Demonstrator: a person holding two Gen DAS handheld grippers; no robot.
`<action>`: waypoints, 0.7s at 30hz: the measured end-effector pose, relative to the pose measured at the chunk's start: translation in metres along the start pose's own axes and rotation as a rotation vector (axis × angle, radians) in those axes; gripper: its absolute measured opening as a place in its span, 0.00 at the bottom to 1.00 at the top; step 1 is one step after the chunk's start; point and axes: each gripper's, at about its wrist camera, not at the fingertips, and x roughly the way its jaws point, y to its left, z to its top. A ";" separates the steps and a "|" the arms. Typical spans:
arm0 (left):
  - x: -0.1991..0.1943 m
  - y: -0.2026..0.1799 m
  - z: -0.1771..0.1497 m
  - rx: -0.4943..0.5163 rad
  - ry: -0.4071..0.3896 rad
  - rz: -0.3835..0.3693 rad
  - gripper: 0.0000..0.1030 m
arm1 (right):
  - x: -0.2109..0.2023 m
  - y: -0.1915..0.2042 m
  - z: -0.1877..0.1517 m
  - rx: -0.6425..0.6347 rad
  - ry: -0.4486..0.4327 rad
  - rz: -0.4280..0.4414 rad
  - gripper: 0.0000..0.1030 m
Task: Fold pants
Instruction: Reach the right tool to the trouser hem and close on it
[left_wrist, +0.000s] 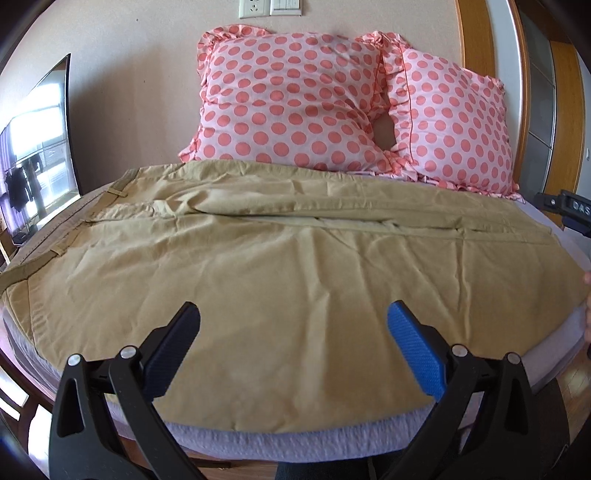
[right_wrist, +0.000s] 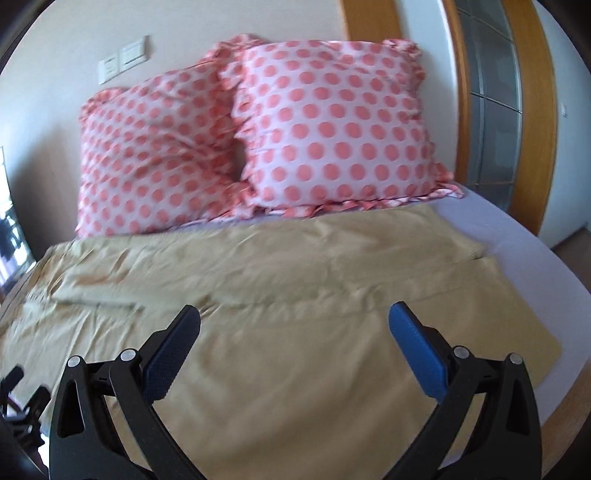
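So the tan pants (left_wrist: 280, 266) are spread flat across the bed (left_wrist: 295, 439), soft wrinkly cotton-looking fabric, waistband with belt loops off to the left and the two legs running right. The sheet underneath is pale lavender with a bumpy texture. Two ruffled pink polka-dot pillows (left_wrist: 295, 99) lean on the wall behind. The left gripper (left_wrist: 293, 325) hovers over the near leg, its ribbed blue pads spread wide, holding nothing. Same for the right gripper (right_wrist: 293, 325). Letters "DAS" show on black gear at the far right.

Two polka-dot pillows (left_wrist: 291, 96) lean against the wall (left_wrist: 140, 92) behind a lavender bedsheet (right_wrist: 517, 251).
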 end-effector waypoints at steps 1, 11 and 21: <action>0.001 0.002 0.006 -0.006 -0.001 -0.001 0.98 | 0.017 -0.014 0.019 0.039 0.022 -0.047 0.99; 0.024 0.014 0.046 -0.017 -0.016 -0.018 0.98 | 0.204 -0.095 0.123 0.379 0.325 -0.325 0.66; 0.047 0.028 0.047 -0.050 0.015 -0.044 0.98 | 0.282 -0.104 0.130 0.402 0.409 -0.556 0.67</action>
